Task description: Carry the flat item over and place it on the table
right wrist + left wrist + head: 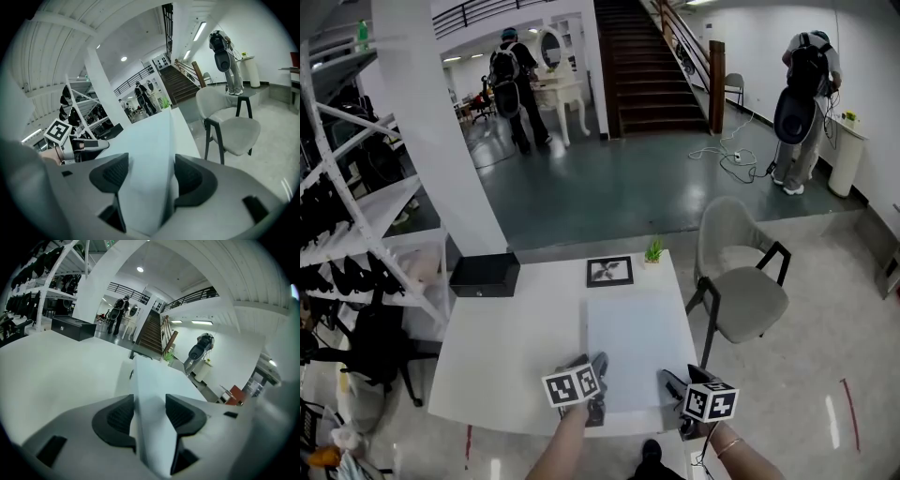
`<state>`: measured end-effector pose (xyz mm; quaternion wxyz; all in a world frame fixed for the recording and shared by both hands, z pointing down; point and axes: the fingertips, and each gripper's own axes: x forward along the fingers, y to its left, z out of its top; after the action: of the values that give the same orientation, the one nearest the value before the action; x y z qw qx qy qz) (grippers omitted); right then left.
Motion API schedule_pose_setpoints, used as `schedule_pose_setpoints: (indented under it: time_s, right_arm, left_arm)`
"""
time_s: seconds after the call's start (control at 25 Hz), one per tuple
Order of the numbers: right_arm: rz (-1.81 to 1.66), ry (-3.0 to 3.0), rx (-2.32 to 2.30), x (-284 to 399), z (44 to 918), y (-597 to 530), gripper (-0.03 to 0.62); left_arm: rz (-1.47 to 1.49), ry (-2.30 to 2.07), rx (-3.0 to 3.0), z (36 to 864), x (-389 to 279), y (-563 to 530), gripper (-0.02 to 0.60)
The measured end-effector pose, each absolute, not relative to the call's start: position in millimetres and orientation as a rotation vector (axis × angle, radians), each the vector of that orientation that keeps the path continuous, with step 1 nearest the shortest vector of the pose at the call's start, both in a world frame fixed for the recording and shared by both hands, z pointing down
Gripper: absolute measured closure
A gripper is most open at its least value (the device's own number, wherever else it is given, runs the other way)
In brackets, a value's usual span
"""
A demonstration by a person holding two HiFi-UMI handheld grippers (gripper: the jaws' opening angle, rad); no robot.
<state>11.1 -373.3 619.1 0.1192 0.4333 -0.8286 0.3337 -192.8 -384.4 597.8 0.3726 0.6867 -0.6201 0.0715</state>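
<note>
- At the far left I see a white shelving rack (358, 225) with dark gear on it, beside the table.
- A black box (485, 275) sits at the far left corner of the white table (511, 347).
- My left gripper (592, 367) is at the table's near edge. In the left gripper view its jaws are closed down on the near edge of the flat white panel (637, 342), with one pad against each face.
- The panel stretches away from both grippers over the right half of the table, its long sides running towards the far edge. I cannot tell whether it lies flat on the tabletop or is held just above it.
- Beyond the panel's far end, a small dark picture frame (609, 271) lies on the table. A little green plant (653, 250) stands just to the right of it, at the far right corner.
- My right gripper (672, 382) grips the same near edge further right. In its own view the jaws are pinched onto the panel, which runs up between the pads.
- A grey chair (745, 281) with dark legs stands on the floor just right of the table.
</note>
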Motion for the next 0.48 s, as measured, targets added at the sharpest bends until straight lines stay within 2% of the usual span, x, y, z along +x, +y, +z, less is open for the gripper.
schedule_pose_setpoints:
  time_s: [0.48]
  right_arm:
    - [0.795, -2.45, 1.33, 17, 596, -373, 0.293]
  left_arm:
    - [0.191, -1.692, 1.85, 572, -202, -374, 0.381]
